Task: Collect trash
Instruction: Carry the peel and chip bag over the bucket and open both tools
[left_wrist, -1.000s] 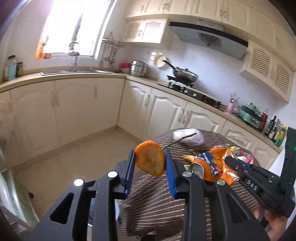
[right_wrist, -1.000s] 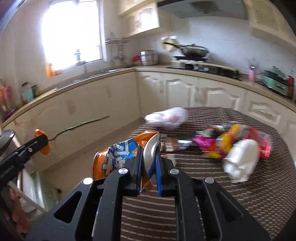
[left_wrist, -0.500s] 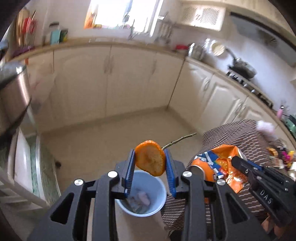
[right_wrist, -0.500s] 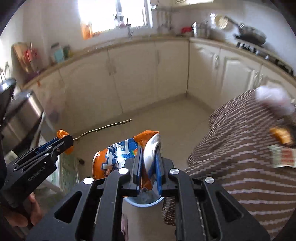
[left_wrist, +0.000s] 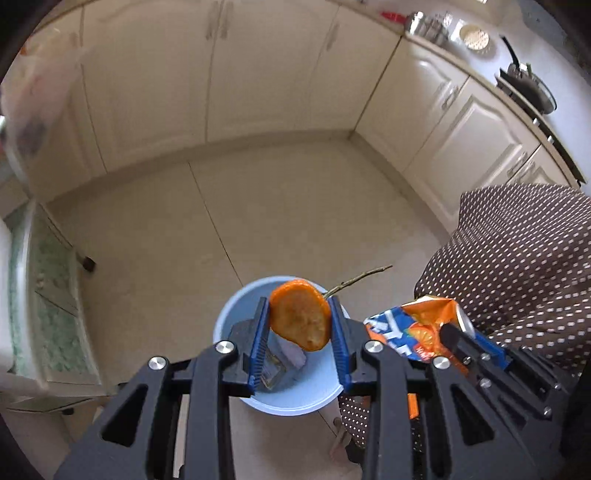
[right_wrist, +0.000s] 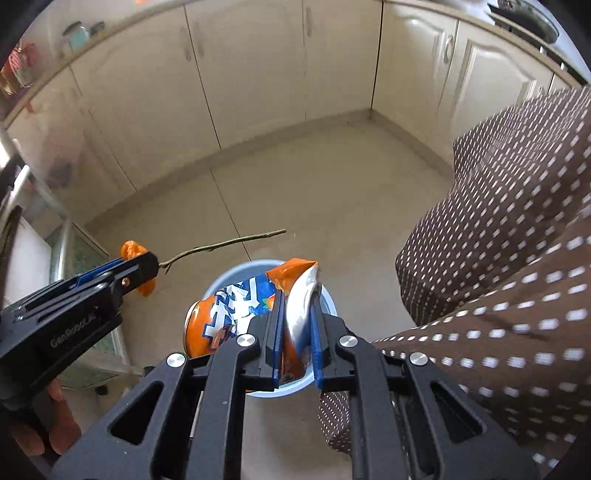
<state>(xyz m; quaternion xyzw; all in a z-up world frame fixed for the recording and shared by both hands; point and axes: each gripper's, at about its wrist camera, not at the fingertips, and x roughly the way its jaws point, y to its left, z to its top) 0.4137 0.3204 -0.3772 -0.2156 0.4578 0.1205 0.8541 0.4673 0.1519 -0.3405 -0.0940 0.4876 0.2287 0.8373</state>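
- Over the pale blue round plastic bin (left_wrist: 226, 321) on the floor: left gripper (left_wrist: 298, 325), blue ribbed pads (left_wrist: 258, 339) pressed on a flat orange peel disc with a thin woody stem (left_wrist: 300, 319). Peel surface matte, pitted; stem juts up and right past the bin rim.
- Right wrist view: right gripper (right_wrist: 297, 325) clamped narrow on a crushed orange-and-blue aluminium drink can (right_wrist: 236, 314). Can creased and flattened at the gripped end, silver inner face showing between the pads; rounder end points left.
- Same view: bin (right_wrist: 328, 299) directly beneath the can; left gripper (right_wrist: 142, 267) with peel (right_wrist: 130, 250) sits to the left, near but apart from the can.
- Bin holds some pale scraps (left_wrist: 291, 354); what they are, cannot tell.
- Right of bin: brown cloth with white dots (left_wrist: 517, 258) draping off the worktop, folds hanging close to the bin's edge.
- Floor: large beige glossy tiles (left_wrist: 258, 206), thin dark grout lines.
- Room: cream panelled cabinet doors (left_wrist: 258, 66) meeting in a corner, metal handles; a dark pan (left_wrist: 526, 83) on the counter top right.
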